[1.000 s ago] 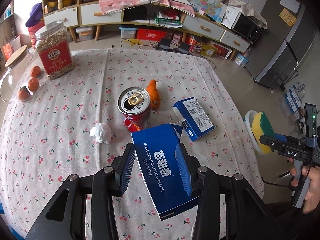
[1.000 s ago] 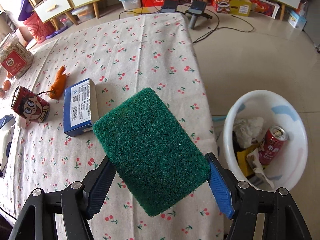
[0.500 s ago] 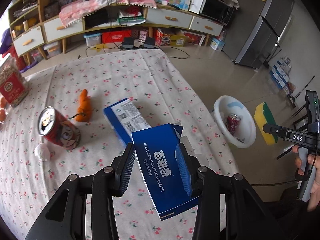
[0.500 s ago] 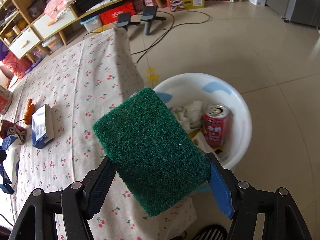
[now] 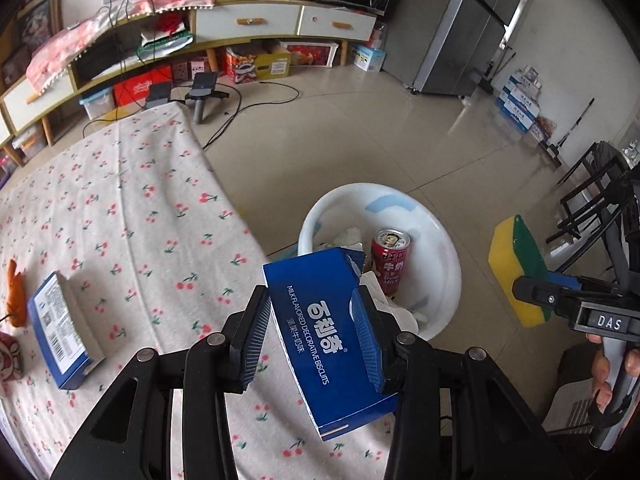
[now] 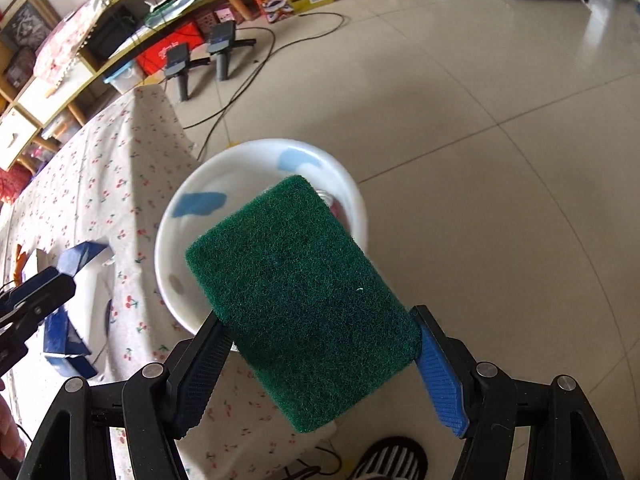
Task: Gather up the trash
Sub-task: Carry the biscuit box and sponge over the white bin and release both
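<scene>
The left gripper (image 5: 316, 332) is clamped on a blue biscuit box (image 5: 332, 340), held over the table's edge with the white basin (image 5: 444, 240) on the floor just beyond. The right gripper (image 6: 316, 356) grips a green-and-yellow sponge (image 6: 300, 300) by its sides, directly above that same basin (image 6: 180, 240).

As far as progress goes, the basin already holds a red can (image 5: 390, 260) standing upright and some crumpled white paper (image 5: 348, 238) beside it, so part of the collecting is done. Two pieces are in the air and not yet dropped. On the cherry-print tablecloth (image 5: 140, 208) a second blue box (image 5: 60, 332) lies flat, with an orange scrap (image 5: 14, 292) just beside it and the edge of another red can (image 5: 8, 360) at the frame's border (little of it shows). Those appear to be left.

The basin sits close to the table's corner, where the cloth hangs down; its far side faces open tiled floor (image 6: 480, 100). The two grippers are near one another over it, so releasing one at a time would likely avoid a knock. A dark chair frame (image 5: 592, 192) stands off to the right, well apart from the basin.
</scene>
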Tool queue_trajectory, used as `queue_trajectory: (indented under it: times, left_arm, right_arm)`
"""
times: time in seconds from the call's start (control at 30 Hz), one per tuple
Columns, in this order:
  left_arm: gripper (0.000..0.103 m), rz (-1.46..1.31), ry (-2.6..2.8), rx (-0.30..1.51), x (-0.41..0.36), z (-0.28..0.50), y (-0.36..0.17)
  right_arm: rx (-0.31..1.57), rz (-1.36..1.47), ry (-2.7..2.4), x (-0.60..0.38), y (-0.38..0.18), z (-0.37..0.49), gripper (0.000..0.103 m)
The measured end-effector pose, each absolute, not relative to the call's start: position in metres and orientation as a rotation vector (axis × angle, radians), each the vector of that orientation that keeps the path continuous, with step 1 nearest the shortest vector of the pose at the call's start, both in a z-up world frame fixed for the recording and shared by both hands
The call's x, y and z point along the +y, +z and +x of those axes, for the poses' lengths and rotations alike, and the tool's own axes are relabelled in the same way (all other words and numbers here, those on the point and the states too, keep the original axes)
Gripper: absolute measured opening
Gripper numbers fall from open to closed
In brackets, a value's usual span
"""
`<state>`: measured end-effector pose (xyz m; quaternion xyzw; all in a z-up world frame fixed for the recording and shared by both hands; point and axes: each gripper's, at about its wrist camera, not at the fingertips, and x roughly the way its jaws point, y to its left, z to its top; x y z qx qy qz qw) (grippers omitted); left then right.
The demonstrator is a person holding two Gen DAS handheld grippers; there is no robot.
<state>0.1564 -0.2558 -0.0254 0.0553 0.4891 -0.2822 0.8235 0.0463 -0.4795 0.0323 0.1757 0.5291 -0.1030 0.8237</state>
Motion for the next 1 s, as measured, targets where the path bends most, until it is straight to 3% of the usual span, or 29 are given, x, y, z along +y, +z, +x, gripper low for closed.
queue_trajectory:
  times: [0.33, 0.47, 0.57, 0.7, 0.93, 1.0]
  left_arm:
    - [0.045, 0.103, -0.597, 1.020, -0.301, 0.182, -0.048]
    - [0.077, 0.096, -0.596, 1.050, -0.303, 0.187, -0.052]
    - [0.078, 0.110, -0.595, 1.026, -0.293, 0.182, -0.046]
    - [0.089, 0.118, -0.572, 1.022, -0.267, 0.180, -0.041]
    - [0.090, 0.129, -0.550, 0.981, -0.205, 0.164, -0.030]
    - [0.097, 0.127, -0.550, 0.982, -0.187, 0.160, -0.027]
  right_arm:
    - [1.123, 0.378, -0.253, -0.495, 0.033, 0.043, 0.076]
    - [1.126, 0.376, -0.257, -0.496, 0.032, 0.046, 0.076]
    - [1.133, 0.380, -0.261, -0.495, 0.030, 0.050, 0.076]
    - [1.142, 0.379, -0.260, -0.491, 0.028, 0.057, 0.076]
    - [1.163, 0.377, -0.240, -0.474, 0.024, 0.076, 0.076]
    - [1.167, 0.376, -0.238, -0.468, 0.022, 0.082, 0.076]
